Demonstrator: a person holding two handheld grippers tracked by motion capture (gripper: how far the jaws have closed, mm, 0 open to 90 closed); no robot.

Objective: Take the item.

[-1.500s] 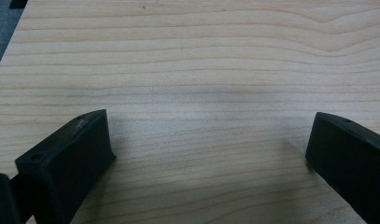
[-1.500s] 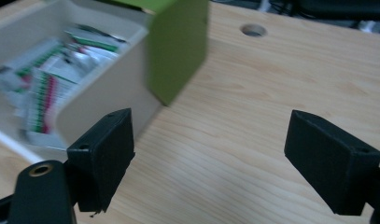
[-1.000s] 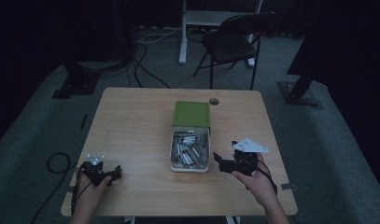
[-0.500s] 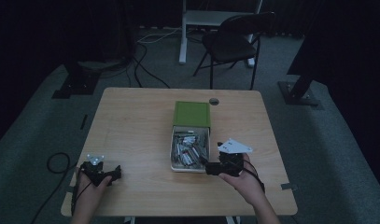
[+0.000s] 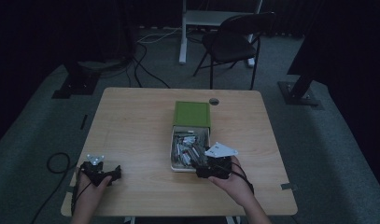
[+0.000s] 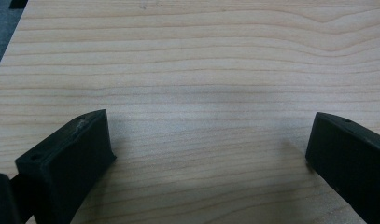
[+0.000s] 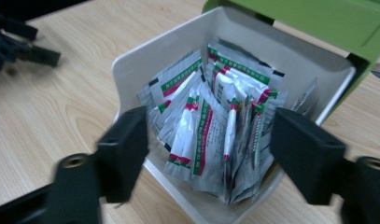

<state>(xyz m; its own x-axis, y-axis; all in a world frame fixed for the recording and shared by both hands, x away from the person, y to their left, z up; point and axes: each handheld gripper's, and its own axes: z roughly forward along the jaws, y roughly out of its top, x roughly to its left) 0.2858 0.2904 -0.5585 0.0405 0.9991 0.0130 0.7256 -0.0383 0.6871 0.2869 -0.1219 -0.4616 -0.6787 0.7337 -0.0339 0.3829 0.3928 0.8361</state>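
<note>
Right gripper (image 7: 207, 154) is in over the near end of the white plastic drawer tray (image 7: 131, 70), jaws apart but just been narrowing, straddling the standing silver foil sachets with green and red print (image 7: 204, 126); nothing is pinched between the pads yet, so no grip. In the high view that same right gripper (image 5: 204, 171) sits at the tray's near right corner (image 5: 178, 167) on the pale wooden table (image 5: 131, 121).

The tray is pulled out toward the person from a green box sleeve (image 5: 192, 113), which covers its far end. It is packed: dozens of sachets (image 5: 190, 148) stand on edge, leaning on each other, the nearest ones fanning forward over the rim.

Handling, as I read it: these packets look light, thin and crinkly, with slick foil faces, so a pinch on the flat middle could slide or drag neighbours along. Best bet is the top sealed edge of one front packet, flat faces between the pads. The tray itself looks light too and may shift if pushed.

Left gripper (image 5: 102, 171) rests at the table's near left, well apart from the box, its jaws spread wide over bare wood (image 6: 201, 84), holding nothing
</note>
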